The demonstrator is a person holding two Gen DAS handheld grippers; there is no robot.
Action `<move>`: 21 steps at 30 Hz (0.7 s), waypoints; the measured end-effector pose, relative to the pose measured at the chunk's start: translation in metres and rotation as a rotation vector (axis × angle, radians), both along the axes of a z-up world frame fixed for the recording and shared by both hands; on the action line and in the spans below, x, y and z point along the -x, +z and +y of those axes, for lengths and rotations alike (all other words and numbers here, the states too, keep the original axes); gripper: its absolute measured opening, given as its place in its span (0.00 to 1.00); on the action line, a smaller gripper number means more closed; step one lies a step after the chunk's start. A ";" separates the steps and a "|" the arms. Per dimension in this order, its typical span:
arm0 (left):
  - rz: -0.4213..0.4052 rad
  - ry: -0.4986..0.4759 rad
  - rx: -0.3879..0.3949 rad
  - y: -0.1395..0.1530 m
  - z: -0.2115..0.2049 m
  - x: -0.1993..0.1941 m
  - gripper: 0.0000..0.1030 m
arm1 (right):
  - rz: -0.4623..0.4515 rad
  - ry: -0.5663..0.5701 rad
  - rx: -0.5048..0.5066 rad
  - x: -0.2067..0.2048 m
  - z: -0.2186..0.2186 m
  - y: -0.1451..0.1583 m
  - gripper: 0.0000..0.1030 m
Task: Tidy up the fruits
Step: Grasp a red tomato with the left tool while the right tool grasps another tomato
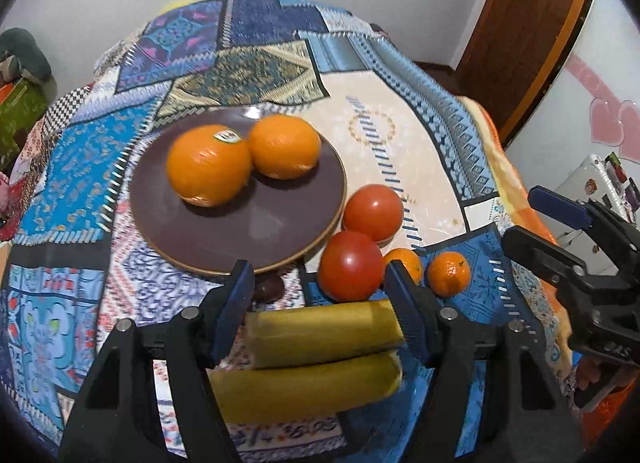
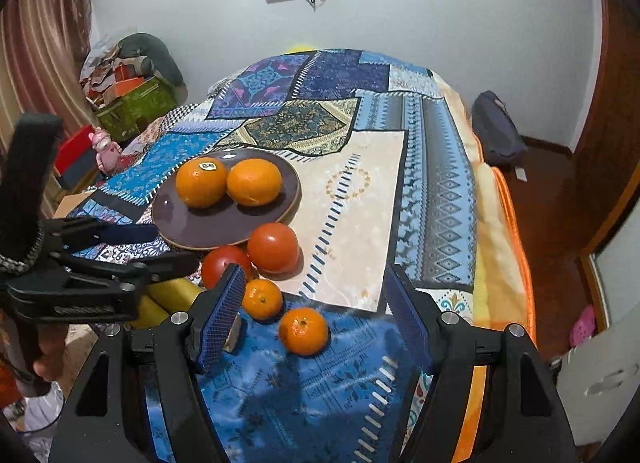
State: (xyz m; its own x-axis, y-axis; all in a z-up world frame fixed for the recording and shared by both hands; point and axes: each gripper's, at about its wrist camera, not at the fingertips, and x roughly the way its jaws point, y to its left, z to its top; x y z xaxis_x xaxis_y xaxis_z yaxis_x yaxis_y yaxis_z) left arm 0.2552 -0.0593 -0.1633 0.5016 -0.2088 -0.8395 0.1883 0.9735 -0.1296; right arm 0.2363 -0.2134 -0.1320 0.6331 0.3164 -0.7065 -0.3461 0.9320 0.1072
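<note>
Two bananas [image 1: 320, 367] lie between the parted, untouching pads of your left hand-held gripper [image 1: 320, 303]. Two mandarins [image 2: 303, 330] sit between your right hand-held gripper's [image 2: 316, 315] open jaws; beyond both, tomatoes [image 2: 273, 247] and a plate [image 1: 240, 239] of oranges [image 1: 208, 165].

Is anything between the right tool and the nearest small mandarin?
Nothing visible. The right tool is open above the cloth, and the near mandarin lies in the clear gap between its fingers, with the second mandarin just beyond, beside the left finger.
</note>
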 end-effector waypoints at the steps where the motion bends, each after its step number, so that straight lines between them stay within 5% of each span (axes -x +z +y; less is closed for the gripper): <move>1: 0.010 0.001 0.003 -0.004 -0.002 -0.002 0.59 | 0.002 0.002 0.000 0.000 -0.001 -0.001 0.66; 21: 0.144 0.035 -0.019 -0.045 -0.030 -0.030 0.52 | 0.008 0.024 -0.045 0.000 -0.016 -0.006 0.67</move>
